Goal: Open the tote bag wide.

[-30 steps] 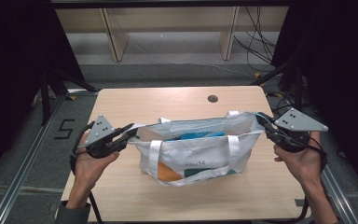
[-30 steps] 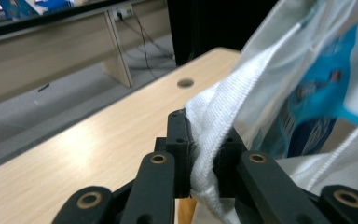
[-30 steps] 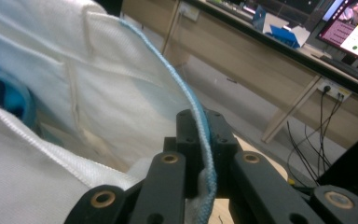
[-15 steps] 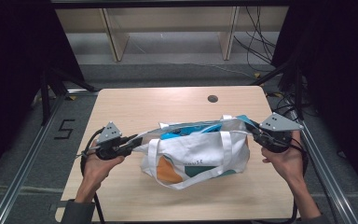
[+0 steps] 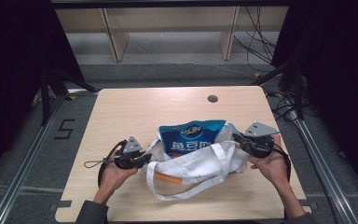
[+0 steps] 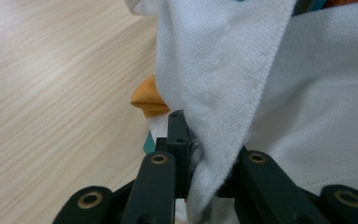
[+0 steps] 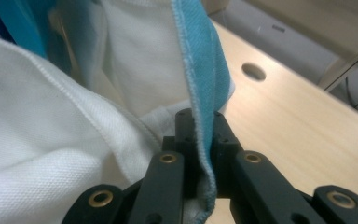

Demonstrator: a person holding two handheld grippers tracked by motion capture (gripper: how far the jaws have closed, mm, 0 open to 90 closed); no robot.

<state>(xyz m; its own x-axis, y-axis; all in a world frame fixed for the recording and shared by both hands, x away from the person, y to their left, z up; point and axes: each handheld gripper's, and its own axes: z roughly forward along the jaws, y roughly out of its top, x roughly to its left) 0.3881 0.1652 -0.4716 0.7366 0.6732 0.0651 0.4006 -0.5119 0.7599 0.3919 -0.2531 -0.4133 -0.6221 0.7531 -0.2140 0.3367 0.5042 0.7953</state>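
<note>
A white fabric tote bag (image 5: 193, 164) with a blue snack packet (image 5: 192, 138) poking out lies near the front of the pale wooden table (image 5: 121, 112). The left gripper (image 5: 142, 160) and right gripper (image 5: 238, 140) each clamp an edge; emptying looks unfinished.

a large black "5" (image 5: 64, 129) is marked on the grey floor left of the table. the blue snack packet (image 5: 193, 139) carries white chinese characters (too blurred to read).
</note>
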